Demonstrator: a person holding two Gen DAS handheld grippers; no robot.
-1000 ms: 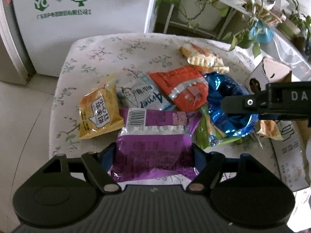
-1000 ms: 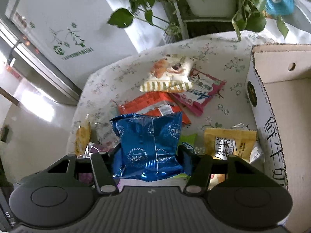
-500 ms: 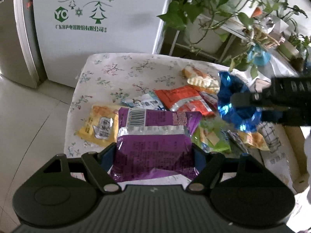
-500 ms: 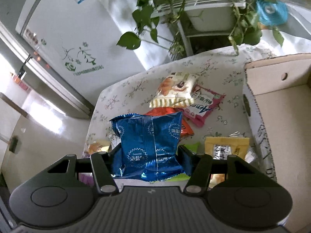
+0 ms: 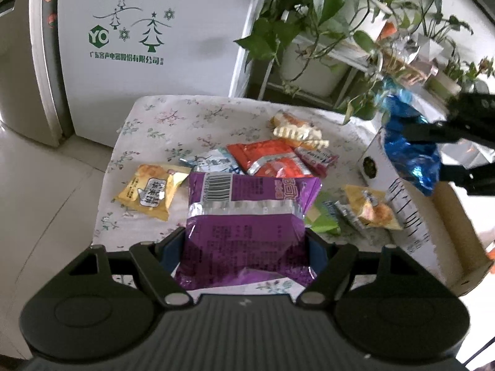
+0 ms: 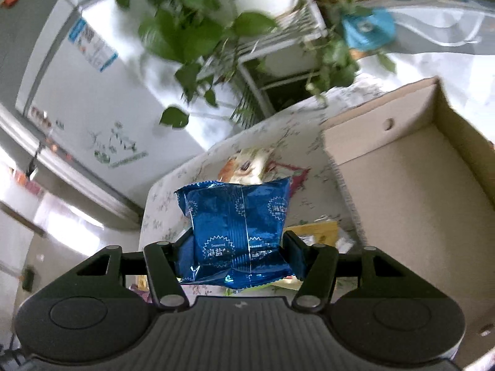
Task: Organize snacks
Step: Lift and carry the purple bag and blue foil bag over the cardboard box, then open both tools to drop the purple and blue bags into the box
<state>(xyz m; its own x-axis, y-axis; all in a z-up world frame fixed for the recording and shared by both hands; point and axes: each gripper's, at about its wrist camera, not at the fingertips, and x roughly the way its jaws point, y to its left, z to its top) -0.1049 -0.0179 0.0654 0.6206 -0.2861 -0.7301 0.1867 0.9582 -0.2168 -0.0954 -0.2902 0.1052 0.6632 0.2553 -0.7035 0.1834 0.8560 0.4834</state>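
Left wrist view: the left gripper [image 5: 244, 247] is gripping a purple snack packet [image 5: 247, 225], its fingers [image 5: 173, 250] pressing in on both sides of the wrapper, barcode end pointing away from the camera. The packet is hanging above the near edge of the worktop [image 5: 191, 123], which is wearing a floral cloth. Loose snacks are lying across it — a yellow packet [image 5: 151, 190] to the left, a red-orange packet [image 5: 269, 160] in the middle, a pale blue-and-white packet [image 5: 213, 162] just beside it, a striped yellow-and-orange packet [image 5: 297, 128] farther back, and a green packet [image 5: 323, 218] next to a small yellow one [image 5: 371, 208] on the right. A cardboard box [image 5: 402, 213] is sitting at the right edge of the worktop. The right gripper [image 5: 433, 151] is reaching in from the right, holding a blue foil packet [image 5: 408, 151] over the box's near corner.

Right wrist view: the right gripper [image 6: 236, 249] is clamping that blue foil packet [image 6: 238, 228] between its fingers [image 6: 294, 253], in the air just left of the open cardboard box [image 6: 411, 198]; the visible part of the box's inside is showing bare cardboard. Behind the worktop a white fridge [image 6: 102, 92] and trailing green plants [image 6: 198, 21] are standing — blurred here.
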